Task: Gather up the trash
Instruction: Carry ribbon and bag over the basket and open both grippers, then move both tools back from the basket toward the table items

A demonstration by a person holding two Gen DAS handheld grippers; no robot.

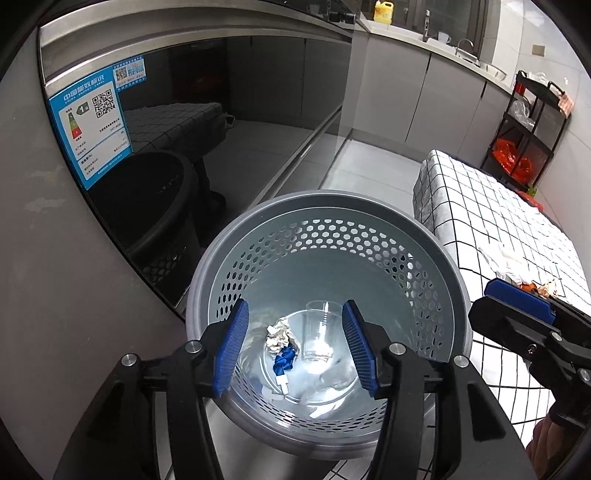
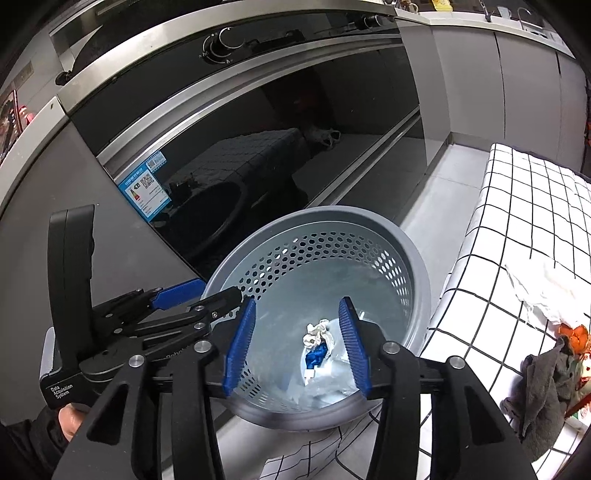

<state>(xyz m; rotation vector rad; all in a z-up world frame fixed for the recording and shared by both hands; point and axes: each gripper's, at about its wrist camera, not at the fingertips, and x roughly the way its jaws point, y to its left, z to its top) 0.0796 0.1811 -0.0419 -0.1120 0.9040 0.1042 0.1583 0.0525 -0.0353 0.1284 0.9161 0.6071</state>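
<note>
grey bin, hexagon-holed wall. white cloth, black grid, right. blue gripper pads. blue scrap in bin. far yellow jug.

A grey perforated plastic wastebasket stands on the floor between the black glass oven door and a table under a white grid-checked cloth. Inside lie a crumpled paper wad, a blue wrapper and a clear plastic cup. A white crumpled tissue lies near the cloth's edge.
</note>
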